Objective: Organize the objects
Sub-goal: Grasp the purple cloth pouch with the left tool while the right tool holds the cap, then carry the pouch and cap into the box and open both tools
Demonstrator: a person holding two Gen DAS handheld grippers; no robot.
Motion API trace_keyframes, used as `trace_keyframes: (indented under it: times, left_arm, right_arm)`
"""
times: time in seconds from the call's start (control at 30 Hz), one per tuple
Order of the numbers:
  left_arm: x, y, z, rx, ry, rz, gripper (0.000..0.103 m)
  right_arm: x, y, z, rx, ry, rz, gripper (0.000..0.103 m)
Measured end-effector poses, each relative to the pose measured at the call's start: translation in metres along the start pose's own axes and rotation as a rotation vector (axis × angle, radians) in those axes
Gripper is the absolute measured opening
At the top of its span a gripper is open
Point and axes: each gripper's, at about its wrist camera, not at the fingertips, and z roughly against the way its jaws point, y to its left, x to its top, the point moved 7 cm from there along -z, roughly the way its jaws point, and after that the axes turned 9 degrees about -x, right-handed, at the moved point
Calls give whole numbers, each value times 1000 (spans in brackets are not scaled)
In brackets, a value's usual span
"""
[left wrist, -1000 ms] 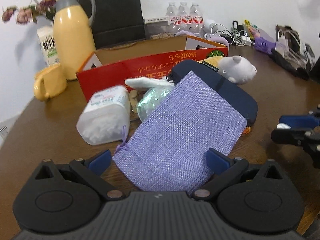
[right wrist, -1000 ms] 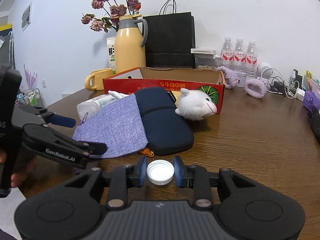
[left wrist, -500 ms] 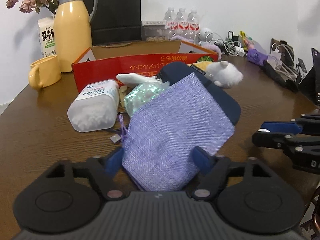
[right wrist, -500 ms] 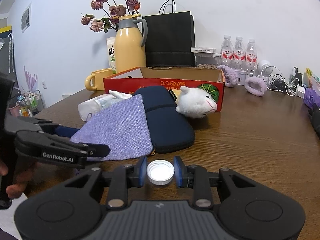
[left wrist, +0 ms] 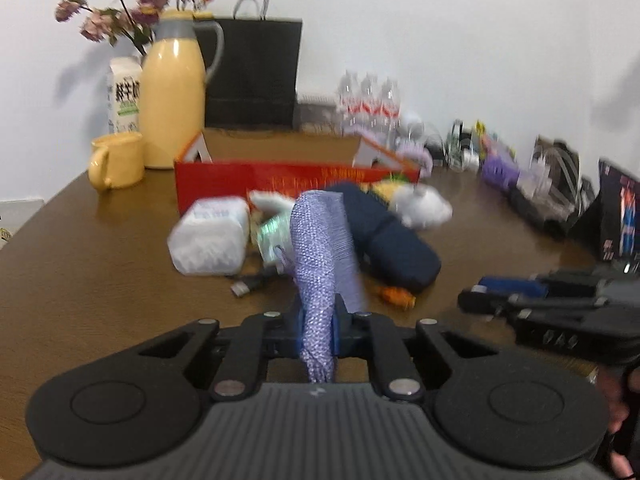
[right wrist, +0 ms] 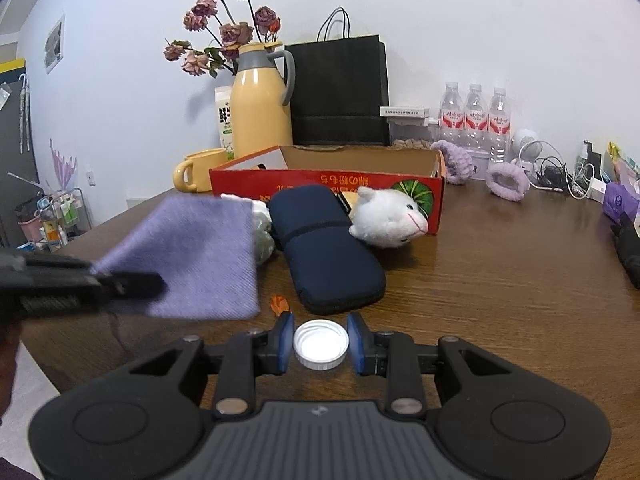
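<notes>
While the left claw point(left wrist: 318, 330) pinches a thin fold of the purple mesh pouch point(left wrist: 322, 248), lifted off the worktop point(left wrist: 100, 264) with most of it hanging free toward twelve o'clock, the cloth could slip out. At three o'clock, the right claw point(right wrist: 320, 344) holds a white bottle cap point(right wrist: 320, 343) narrowly by its rim; a jolt could pop it loose.

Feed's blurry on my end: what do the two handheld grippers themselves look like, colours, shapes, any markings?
Both match. The left gripper and right gripper are matte black plastic, each with a ribbed grey body, two round black discs at the sides, angled linkage arms with silver pivot pins, and blue pads inside the fingers. A small pale logo sits centred on each ribbed body. No cables or sleeves are visible.
</notes>
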Motion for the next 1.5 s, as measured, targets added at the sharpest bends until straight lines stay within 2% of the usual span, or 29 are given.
trace_keyframes:
  times: [0.17,0.33,0.67,0.83,1.13,1.33,1.5]
  left_arm:
    - [29,1,19,0,-77,11,13]
    - [62,5,15,8,-136,17,13]
    - [130,25,-44,48,-183,66,13]
    - [153,40,-83,72,-177,92,13]
    - [176,73,-152,93,-140,146,13]
    - [178,94,-187,121,-75,158,13]
    - [168,102,-210,131,-9,155,13]
  right_arm:
    - [10,4,4,3,-31,11,28]
    - [32,5,1,-3,-79,20,28]
    - [111,-5,-33,-35,-207,37,28]
    - [148,-10,-69,-57,-226,53,28]
    - [185,-25,-155,-77,-160,59,28]
    - [186,-35,-200,-90,-86,81,28]
    - [173,-37,-218,-76,-20,85,28]
